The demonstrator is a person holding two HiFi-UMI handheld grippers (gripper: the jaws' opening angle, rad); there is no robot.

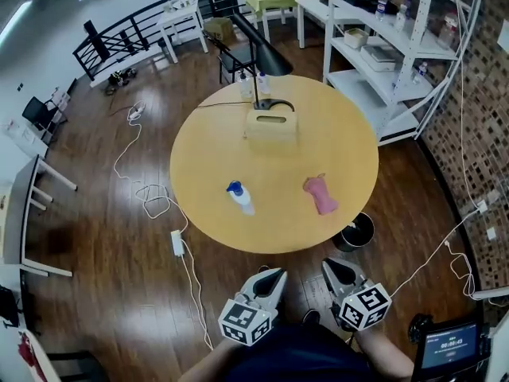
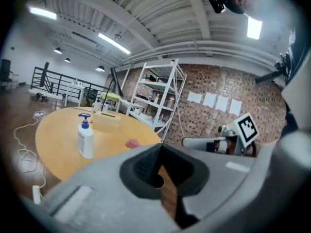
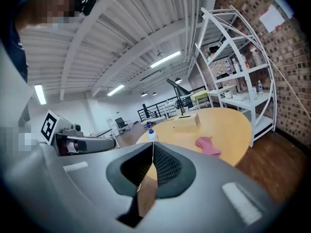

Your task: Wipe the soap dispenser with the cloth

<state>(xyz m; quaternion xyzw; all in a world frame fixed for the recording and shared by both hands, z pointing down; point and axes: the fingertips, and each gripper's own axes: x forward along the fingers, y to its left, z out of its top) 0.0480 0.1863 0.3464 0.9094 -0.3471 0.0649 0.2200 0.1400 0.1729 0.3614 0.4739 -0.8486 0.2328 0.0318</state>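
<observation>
Holding a gripper in each hand, side by side and short of the near rim of the round worktop (image 1: 231,146), over the wooden floor (image 1: 103,213). On the left gripper (image 1: 276,274), jaws pressed together with nothing between them. On the right gripper (image 1: 332,266), jaws likewise closed tight and empty. Touching neither the bottle nor the rag with either gripper.

Standing upright on the near left part of the worktop: the soap dispenser (image 1: 240,198), a white bottle with a blue pump, well apart from both grippers. Lying crumpled on the near right part, at about the same depth: the pink cloth (image 1: 320,195), clear of the soap dispenser with bare wood between them.

Resting at the far side of the worktop: a tan tissue box (image 1: 271,124), just in front of the round base of a black lamp (image 1: 262,50), with its arm leaning away over the far rim. Beside that base, possibly two small bottles (image 1: 244,84), too small to tell for sure.

Beyond the worktop to the right: a white shelf rack (image 1: 374,62) against a brick wall (image 1: 469,110). Under the near right rim: a dark bin (image 1: 358,231) on the floor. Lying on the floor to the left: a white power strip (image 1: 177,242).
</observation>
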